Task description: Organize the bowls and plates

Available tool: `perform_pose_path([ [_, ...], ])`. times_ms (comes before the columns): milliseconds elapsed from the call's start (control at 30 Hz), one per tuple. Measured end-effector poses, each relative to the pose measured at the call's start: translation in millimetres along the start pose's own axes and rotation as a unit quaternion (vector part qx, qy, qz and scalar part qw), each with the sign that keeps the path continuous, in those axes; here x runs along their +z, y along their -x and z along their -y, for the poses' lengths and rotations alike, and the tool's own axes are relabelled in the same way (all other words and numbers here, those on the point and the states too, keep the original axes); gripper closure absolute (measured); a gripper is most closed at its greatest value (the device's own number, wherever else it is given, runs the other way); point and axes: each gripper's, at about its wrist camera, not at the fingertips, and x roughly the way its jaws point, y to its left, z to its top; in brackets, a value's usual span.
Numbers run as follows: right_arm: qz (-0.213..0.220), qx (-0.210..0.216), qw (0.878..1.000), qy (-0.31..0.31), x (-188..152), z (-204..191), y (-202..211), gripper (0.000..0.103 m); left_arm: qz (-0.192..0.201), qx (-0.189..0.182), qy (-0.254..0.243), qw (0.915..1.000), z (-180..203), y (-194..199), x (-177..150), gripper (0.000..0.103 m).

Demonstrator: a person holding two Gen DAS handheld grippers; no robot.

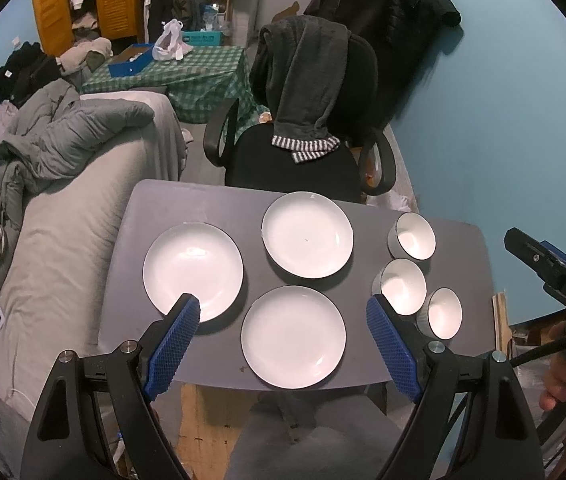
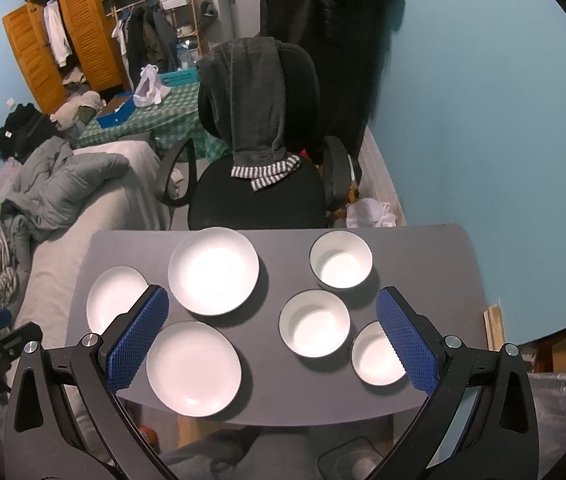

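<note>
Three white plates lie flat and apart on a grey table (image 1: 363, 364): a left plate (image 1: 192, 271), a far plate (image 1: 307, 234) and a near plate (image 1: 293, 336). Three white bowls stand at the right: a far bowl (image 1: 414, 236), a middle bowl (image 1: 402, 286) and a near bowl (image 1: 443, 313). My left gripper (image 1: 283, 308) is open and empty above the near plate. My right gripper (image 2: 273, 300) is open and empty above the table, over the middle bowl (image 2: 315, 323) and beside the near bowl (image 2: 375, 356).
A black office chair (image 1: 295, 160) draped with a dark towel stands behind the table. A bed with grey bedding (image 1: 67, 200) lies to the left. A blue wall (image 1: 503, 140) is at the right. The table's front edge (image 2: 267, 420) is near me.
</note>
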Motion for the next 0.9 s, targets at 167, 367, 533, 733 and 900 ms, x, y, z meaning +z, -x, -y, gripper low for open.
perform_pose_path([
  [167,0.000,0.004,1.000,0.006,3.4,1.4,0.8,0.001,0.003,-0.003,0.002,1.0000,-0.3,3.9,-1.7,0.016],
  [367,0.000,0.005,1.000,0.006,3.0,3.1,1.6,0.001,0.005,0.003,0.000,1.0000,0.3,4.6,-3.0,0.016],
  [533,-0.002,0.005,1.000,0.007,3.7,1.6,1.8,0.001,0.005,0.003,0.001,1.0000,-0.5,4.1,-2.8,0.016],
  [733,-0.005,0.007,1.000,0.007,2.0,-0.1,2.4,0.001,0.003,0.005,0.000,1.0000,0.1,3.1,-3.9,0.016],
  [900,-0.006,0.006,1.000,0.008,-0.1,-0.3,-0.4,0.001,0.000,0.009,0.003,1.0000,-1.4,-0.9,-5.8,0.016],
])
